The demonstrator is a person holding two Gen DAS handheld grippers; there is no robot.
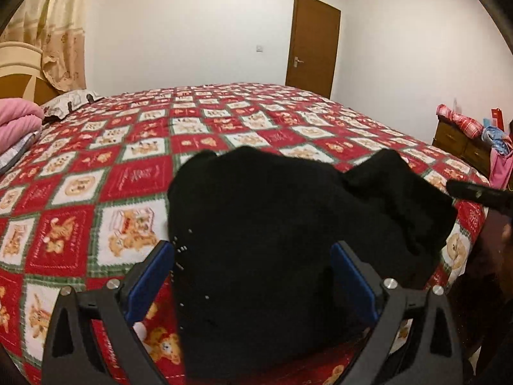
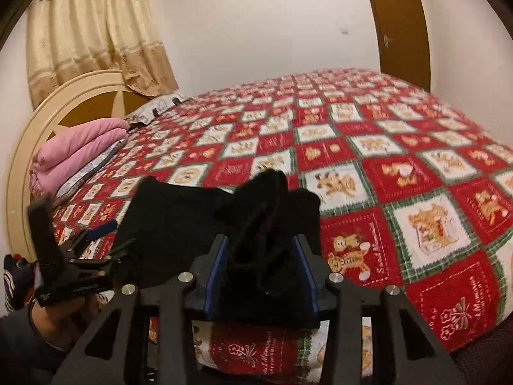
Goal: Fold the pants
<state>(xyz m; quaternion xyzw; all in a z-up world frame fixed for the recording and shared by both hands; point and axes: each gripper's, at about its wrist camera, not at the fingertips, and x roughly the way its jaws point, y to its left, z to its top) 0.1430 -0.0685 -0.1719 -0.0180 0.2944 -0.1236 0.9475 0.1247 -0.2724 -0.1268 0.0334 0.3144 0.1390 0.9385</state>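
Black pants (image 1: 288, 224) lie bunched near the front edge of the bed; they also show in the right wrist view (image 2: 179, 218). My left gripper (image 1: 253, 256) is open, its blue pads (image 1: 154, 276) wide apart over the near part of the pants. My right gripper (image 2: 261, 250) is shut on a bunched fold of the pants (image 2: 266, 224), held between its blue pads (image 2: 218, 272). The left gripper (image 2: 93, 240) appears at the left of the right wrist view. The right gripper's tip (image 1: 474, 192) shows at the right edge of the left wrist view.
The bed has a red checked teddy-bear quilt (image 1: 128, 173). Folded pink bedding (image 2: 77, 150) and a pillow (image 1: 67, 102) lie by the headboard (image 2: 48, 122). A wooden cabinet with clothes (image 1: 465, 141) stands at the right. A brown door (image 1: 312, 45) is behind the bed.
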